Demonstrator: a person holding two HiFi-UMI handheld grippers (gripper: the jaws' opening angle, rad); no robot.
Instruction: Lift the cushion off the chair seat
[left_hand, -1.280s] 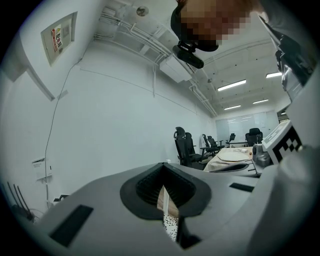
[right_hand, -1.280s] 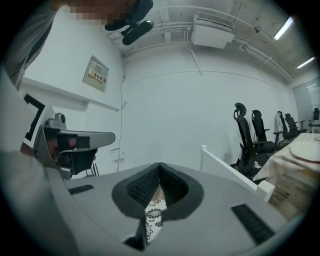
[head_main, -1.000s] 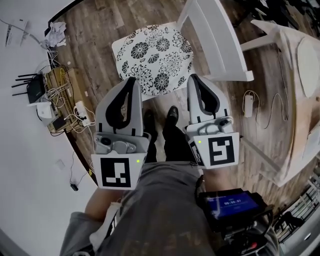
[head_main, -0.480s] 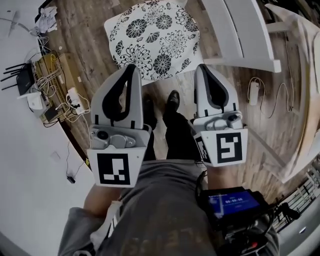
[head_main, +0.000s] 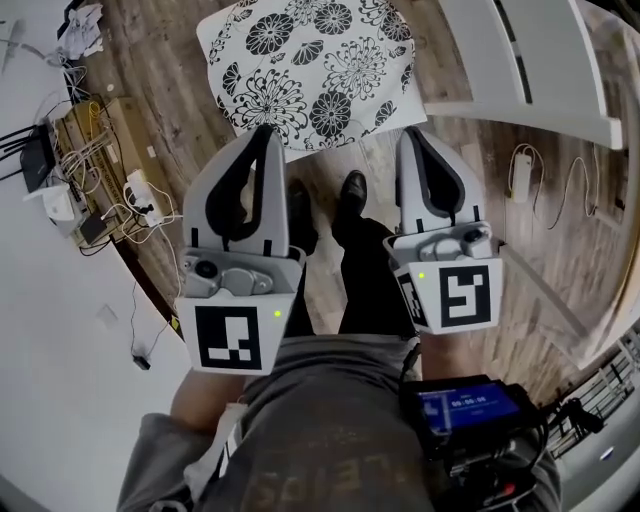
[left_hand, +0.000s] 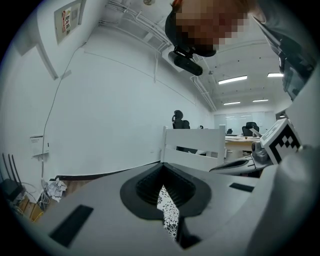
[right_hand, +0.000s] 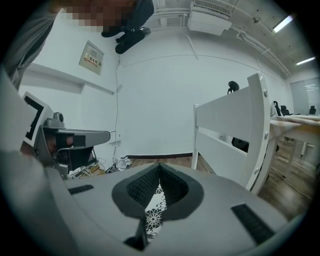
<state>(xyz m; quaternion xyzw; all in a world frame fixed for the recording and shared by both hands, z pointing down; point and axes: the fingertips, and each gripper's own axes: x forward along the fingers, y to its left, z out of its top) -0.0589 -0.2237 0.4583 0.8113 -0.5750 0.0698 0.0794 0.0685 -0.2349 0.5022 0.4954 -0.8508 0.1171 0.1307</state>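
Left claw (head_main: 264, 133) and right claw (head_main: 411, 135), clenched empty, point at the black-and-white floral fabric cushion (head_main: 310, 70) just ahead, equally near both.

The left tool (head_main: 264, 132) and the right tool (head_main: 411, 135) are held side by side, level with each other, in front of the person's waist. Both point forward and slightly downward. Each has its jaws closed tip to tip, gripping nothing.
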